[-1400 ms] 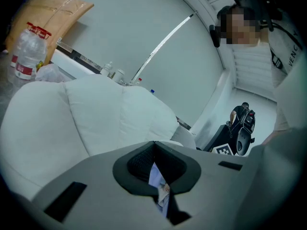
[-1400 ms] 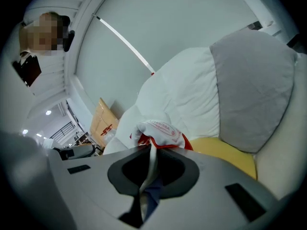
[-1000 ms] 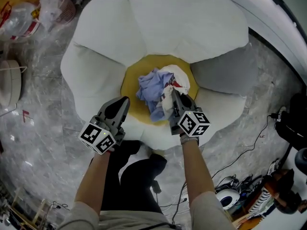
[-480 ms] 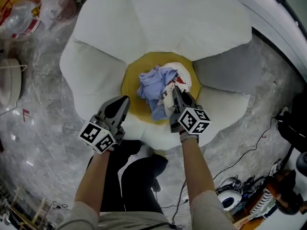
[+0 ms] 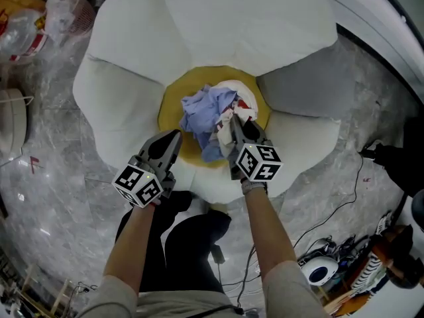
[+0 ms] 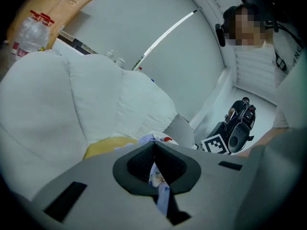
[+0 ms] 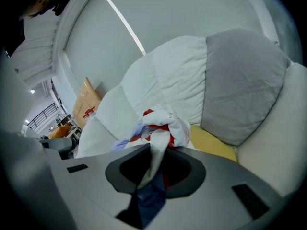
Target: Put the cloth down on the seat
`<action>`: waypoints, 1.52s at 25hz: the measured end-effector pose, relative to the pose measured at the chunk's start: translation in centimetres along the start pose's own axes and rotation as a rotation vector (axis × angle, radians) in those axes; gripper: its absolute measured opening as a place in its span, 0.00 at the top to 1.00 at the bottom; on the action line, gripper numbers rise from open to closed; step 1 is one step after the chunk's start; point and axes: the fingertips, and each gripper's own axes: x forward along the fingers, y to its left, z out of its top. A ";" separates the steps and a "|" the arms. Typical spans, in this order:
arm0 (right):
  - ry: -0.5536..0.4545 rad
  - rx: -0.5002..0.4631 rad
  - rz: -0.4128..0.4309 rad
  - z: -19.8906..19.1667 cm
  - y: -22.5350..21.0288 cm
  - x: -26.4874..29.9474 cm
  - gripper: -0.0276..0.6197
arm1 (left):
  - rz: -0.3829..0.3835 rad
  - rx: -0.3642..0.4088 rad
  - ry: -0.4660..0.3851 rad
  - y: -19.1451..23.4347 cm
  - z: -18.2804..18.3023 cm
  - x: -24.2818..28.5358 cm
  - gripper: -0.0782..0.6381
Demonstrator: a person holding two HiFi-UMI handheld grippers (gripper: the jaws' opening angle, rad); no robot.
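Observation:
A flower-shaped white seat (image 5: 218, 25) has a yellow centre (image 5: 173, 105). On that centre lies a bundled cloth (image 5: 205, 111), blue with white and red parts. My right gripper (image 5: 233, 121) is at the bundle's near right side. Its jaws have just been opening, with a fold of the cloth (image 7: 163, 123) still running between the pads. My left gripper (image 5: 175, 136) points at the bundle's near left edge. In the left gripper view a thin strip of cloth (image 6: 156, 174) sits between its shut jaws.
A grey cushion (image 5: 301, 91) forms the seat's right petal. Bottles and a plastic bag (image 5: 26, 18) lie on the marble floor at the upper left. Cables and gear (image 5: 331, 264) crowd the lower right. Another person (image 6: 268, 56) stands beyond the seat, beside a camera (image 6: 240, 123).
Both grippers and the bundle sit a little higher in the picture. The left gripper has come nearer to the cloth's edge. The right gripper stays at the bundle.

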 end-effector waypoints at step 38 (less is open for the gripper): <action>0.060 0.028 0.001 7.2 4.6 -11.0 0.74 | -0.020 -0.021 -0.064 -7.8 12.7 -5.0 0.87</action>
